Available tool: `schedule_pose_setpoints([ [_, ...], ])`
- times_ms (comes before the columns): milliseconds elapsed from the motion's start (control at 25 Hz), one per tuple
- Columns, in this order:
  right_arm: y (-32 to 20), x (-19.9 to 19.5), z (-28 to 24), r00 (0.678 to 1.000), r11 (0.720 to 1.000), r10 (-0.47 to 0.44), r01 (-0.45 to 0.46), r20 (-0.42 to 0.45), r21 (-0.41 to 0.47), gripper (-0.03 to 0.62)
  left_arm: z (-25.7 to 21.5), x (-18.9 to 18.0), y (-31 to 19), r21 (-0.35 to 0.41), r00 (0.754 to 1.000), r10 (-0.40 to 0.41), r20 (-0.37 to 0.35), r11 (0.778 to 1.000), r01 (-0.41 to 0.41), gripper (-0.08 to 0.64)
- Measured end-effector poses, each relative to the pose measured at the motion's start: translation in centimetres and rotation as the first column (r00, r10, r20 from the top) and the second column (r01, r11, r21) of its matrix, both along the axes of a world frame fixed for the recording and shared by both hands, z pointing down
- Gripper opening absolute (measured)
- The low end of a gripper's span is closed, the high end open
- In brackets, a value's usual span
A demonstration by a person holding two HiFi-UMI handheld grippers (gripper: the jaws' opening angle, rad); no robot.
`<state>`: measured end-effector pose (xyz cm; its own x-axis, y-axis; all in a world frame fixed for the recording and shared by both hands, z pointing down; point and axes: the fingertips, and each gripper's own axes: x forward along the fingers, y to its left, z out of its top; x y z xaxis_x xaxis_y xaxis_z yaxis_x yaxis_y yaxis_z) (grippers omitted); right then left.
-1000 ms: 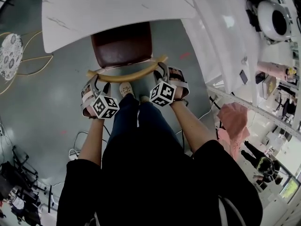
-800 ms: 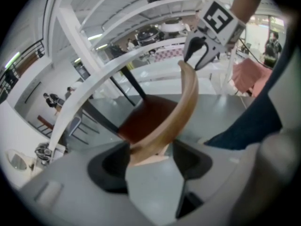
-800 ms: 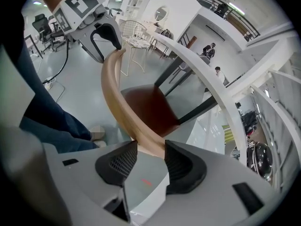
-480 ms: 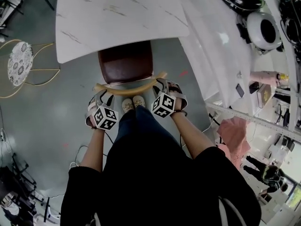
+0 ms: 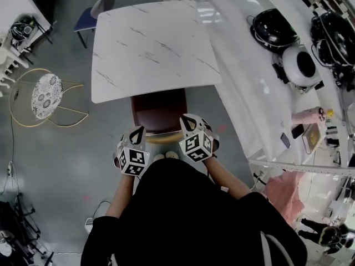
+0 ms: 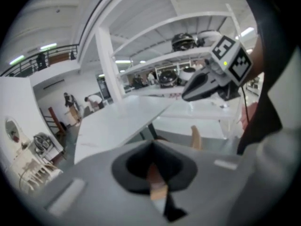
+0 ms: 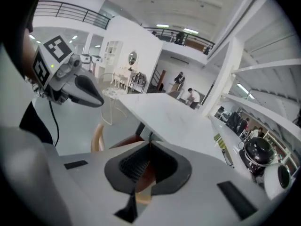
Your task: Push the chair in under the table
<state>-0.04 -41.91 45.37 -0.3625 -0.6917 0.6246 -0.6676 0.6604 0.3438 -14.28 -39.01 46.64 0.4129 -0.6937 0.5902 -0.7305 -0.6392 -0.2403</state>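
The chair has a brown seat (image 5: pixel 158 111) tucked partly under the white marble table (image 5: pixel 152 49); its curved wooden back rail (image 5: pixel 162 139) peeks out between my two grippers. In the head view my left gripper (image 5: pixel 137 133) and right gripper (image 5: pixel 188 122) hover above the rail, apart from it. Both have just been closing and now stand shut with nothing between the jaws. The left gripper view shows its fingertips (image 6: pixel 151 144) pressed together, with the rail (image 6: pixel 195 136) beyond. In the right gripper view the fingertips (image 7: pixel 149 144) meet over the seat (image 7: pixel 124 140).
A round wire-frame stool (image 5: pixel 47 96) stands on the grey floor to the left. A long white counter (image 5: pixel 260 87) with dark helmets (image 5: pixel 272 29) runs along the right. A blue chair (image 5: pixel 89 18) sits beyond the table. A cable (image 5: pixel 97 212) lies by my left leg.
Both grippers stood open at the chair's back rail; they have since lifted off it and shut empty. The seat sits further under the table.
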Motion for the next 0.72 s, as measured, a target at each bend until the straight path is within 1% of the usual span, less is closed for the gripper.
schedule_pose_setpoints([
  [120,-1.3,-0.1,-5.5,0.993,0.994,0.040,-0.050,0.112,0.095,0.021,-4.8,0.0,-0.9,0.070,0.994,-0.055,-0.095,0.996,0.062,0.009],
  [240,-2.1,-0.4,-10.8,0.972,0.979,0.049,-0.093,0.231,0.182,0.021,-9.9,0.1,-1.8,0.143,0.975,-0.096,-0.201,0.982,0.126,0.008],
  [320,-2.2,-0.7,-14.0,0.952,0.965,0.045,-0.120,0.302,0.235,0.021,-13.3,0.0,-2.2,0.198,0.958,-0.115,-0.263,0.965,0.171,0.008],
  [440,-1.9,-0.8,-18.1,0.918,0.937,0.033,-0.166,0.396,0.306,0.021,-17.7,-0.3,-2.5,0.270,0.927,-0.145,-0.347,0.931,0.246,0.008],
  [520,-1.6,-0.8,-20.1,0.893,0.927,0.027,-0.190,0.449,0.323,0.021,-19.9,-0.6,-2.4,0.301,0.907,-0.163,-0.388,0.908,0.292,0.008],
  [600,-1.3,-0.7,-21.5,0.868,0.924,0.024,-0.208,0.496,0.320,0.021,-21.5,-0.8,-2.2,0.324,0.892,-0.169,-0.419,0.890,0.320,0.008],
  [640,-1.3,-0.6,-22.1,0.856,0.924,0.023,-0.216,0.517,0.317,0.021,-22.2,-0.8,-2.2,0.336,0.888,-0.169,-0.427,0.882,0.330,0.008],
  [720,-1.2,-0.6,-22.9,0.839,0.921,0.018,-0.225,0.543,0.318,0.021,-23.1,-0.9,-2.1,0.358,0.887,-0.169,-0.429,0.870,0.339,0.008],
])
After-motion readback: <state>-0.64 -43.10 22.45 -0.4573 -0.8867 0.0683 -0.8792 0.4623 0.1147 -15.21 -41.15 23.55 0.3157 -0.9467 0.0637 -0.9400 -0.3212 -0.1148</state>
